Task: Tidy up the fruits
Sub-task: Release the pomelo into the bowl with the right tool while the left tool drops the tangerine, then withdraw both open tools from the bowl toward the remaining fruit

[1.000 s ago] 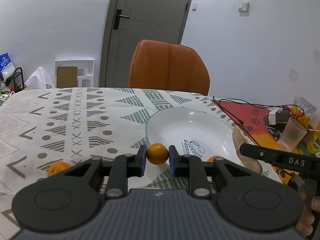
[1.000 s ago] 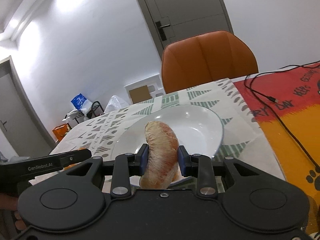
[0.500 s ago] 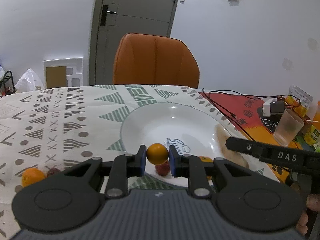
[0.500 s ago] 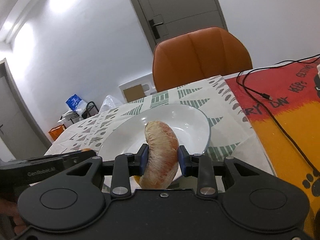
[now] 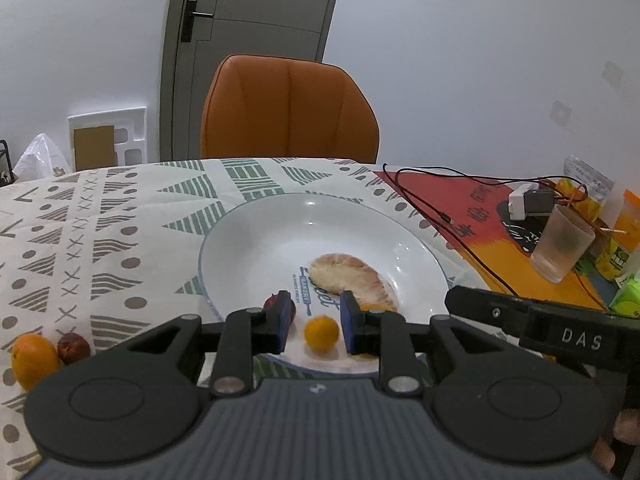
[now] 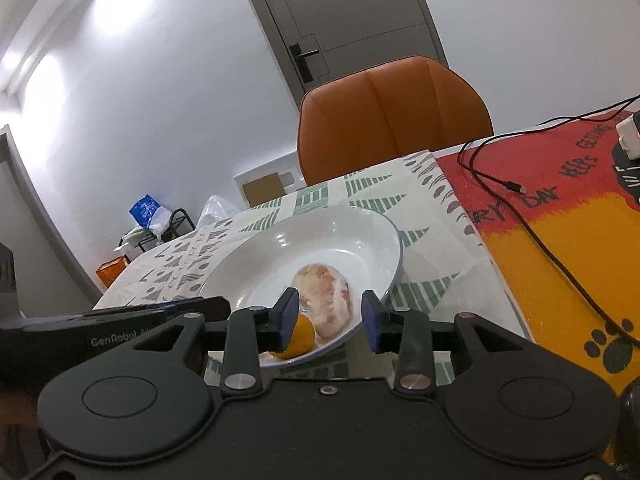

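Both grippers have let go since a second ago: the left gripper has its fingers apart around a small orange, now lying on the plate's near rim. Just beyond it, the pomelo segment rests mid-plate between the right gripper's just-opened fingers. Left of the plate, on the bench, another orange and a red date wait; they look light, firm and prone to roll, so grip across the middle.

We see white walls, a grey door with a dark handle, and an orange chair behind the patterned table.
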